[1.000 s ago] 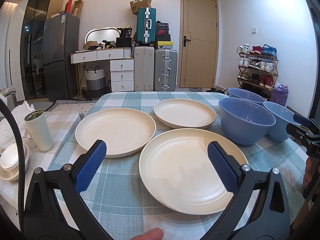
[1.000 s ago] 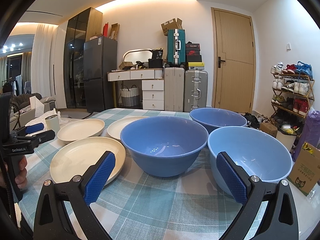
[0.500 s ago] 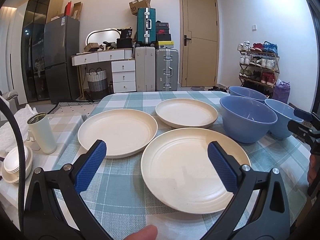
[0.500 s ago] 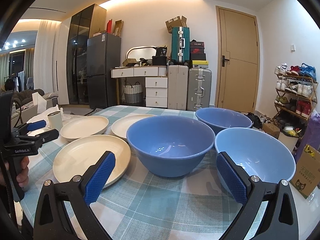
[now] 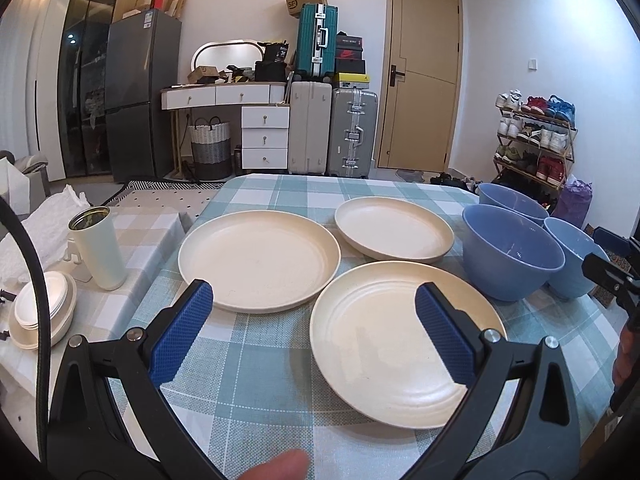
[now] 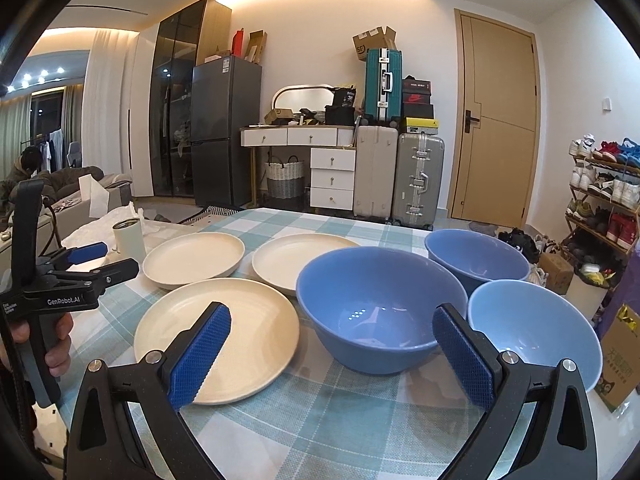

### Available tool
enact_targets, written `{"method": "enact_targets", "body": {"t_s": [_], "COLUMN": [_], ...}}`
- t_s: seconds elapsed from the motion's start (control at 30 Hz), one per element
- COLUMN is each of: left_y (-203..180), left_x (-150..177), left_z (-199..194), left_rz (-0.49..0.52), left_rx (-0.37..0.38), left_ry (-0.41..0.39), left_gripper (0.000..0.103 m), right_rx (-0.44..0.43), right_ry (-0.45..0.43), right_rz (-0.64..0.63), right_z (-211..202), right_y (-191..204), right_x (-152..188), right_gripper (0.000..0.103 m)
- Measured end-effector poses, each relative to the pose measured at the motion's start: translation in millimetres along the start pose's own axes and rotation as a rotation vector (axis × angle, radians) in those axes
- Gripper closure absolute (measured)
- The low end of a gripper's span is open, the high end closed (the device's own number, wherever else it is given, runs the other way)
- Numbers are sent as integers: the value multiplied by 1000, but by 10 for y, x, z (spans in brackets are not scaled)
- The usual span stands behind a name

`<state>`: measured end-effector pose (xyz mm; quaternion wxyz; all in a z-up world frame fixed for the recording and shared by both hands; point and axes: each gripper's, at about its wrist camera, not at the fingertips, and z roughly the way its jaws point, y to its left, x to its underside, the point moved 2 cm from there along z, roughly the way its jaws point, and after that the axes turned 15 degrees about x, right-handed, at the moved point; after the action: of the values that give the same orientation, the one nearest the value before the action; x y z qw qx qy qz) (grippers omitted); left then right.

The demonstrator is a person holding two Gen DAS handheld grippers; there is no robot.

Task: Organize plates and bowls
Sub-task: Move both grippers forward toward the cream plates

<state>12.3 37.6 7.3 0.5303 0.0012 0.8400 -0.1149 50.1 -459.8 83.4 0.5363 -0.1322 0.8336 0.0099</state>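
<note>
A: What do we have on the worktop (image 5: 256, 364)?

B: Three cream plates, three blue bowls, all on the checked cloth. The near plate (image 5: 400, 340) sits closest to us, the left plate (image 5: 259, 258) beside it w/ rims almost touching, and the far plate (image 5: 394, 232) behind them.

A: Anything in them?

B: Nope, we see bare insides on all three. Same for the bowls: big bowl (image 6: 380, 312) holds nothing but light glints, light-blue bowl (image 6: 536, 328) is just beside it on the right, back bowl (image 6: 478, 254) behind both. We can't tell if the bowl rims touch.

A: And our grippers?

B: Left gripper (image 5: 312, 340) has its jaws spread wide, nothing btwn them, hovering at the near edge w/ the near plate under its right finger. Right gripper (image 6: 332, 354) is likewise released, pads apart, framing the big bowl but not touching it.

A: Off to the side?

B: A white tumbler (image 5: 98, 246) stands upright on a lower beige-checked surface left of the worktop; there's sth dark inside, we can't tell what. Near it is a stack of small white dishes (image 5: 42, 314), nested.
</note>
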Motion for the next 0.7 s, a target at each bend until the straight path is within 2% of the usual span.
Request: {"method": "enact_targets", "body": {"t_s": [0.2, 0.7], "left_y": [54, 193], "left_x": [-80, -325], "left_z": [-35, -28], "left_rz": [-27, -90], "left_rx": [-41, -37], "left_ry": [19, 51], "left_gripper": [2, 2], "right_rx": [-16, -104], "right_ry": [15, 39], "right_rz": [-18, -55], "right_z": [16, 243], "right_y": [155, 557], "right_x": [-140, -525], "right_gripper": [0, 0]}}
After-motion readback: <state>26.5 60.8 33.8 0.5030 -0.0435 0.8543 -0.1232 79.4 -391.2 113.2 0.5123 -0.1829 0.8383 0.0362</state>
